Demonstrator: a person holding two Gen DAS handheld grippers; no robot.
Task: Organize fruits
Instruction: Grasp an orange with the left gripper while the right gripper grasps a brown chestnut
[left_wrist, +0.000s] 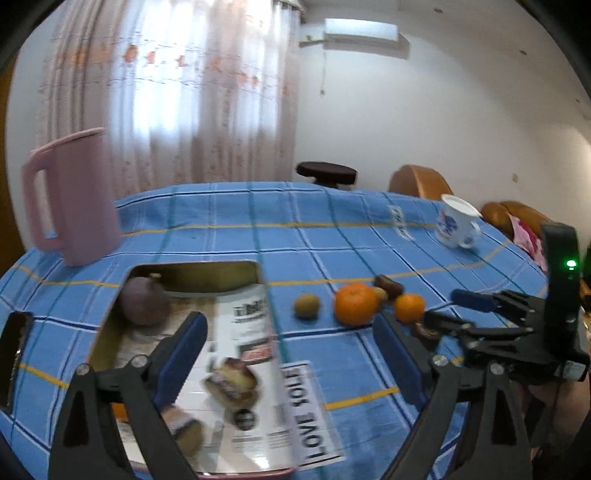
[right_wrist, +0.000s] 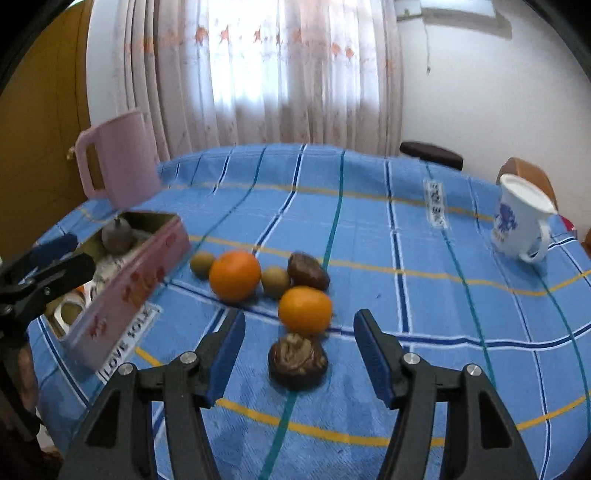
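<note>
Near the pink cardboard box (right_wrist: 125, 291), both tongs, left (left_wrist: 291, 347) and right (right_wrist: 299, 354), spread empty, the right framing a wrinkled brown fruit (right_wrist: 297, 365) for pickup.

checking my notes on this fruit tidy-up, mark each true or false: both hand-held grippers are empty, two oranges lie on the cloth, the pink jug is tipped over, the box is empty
Both hand-held grippers are empty: true; the left hand-held gripper and right hand-held gripper hold nothing.
Two oranges lie on the cloth: true, the larger orange and smaller orange.
The pink jug is tipped over: false; the jug stands upright.
The box is empty: false; the box holds a round purplish fruit.
</note>
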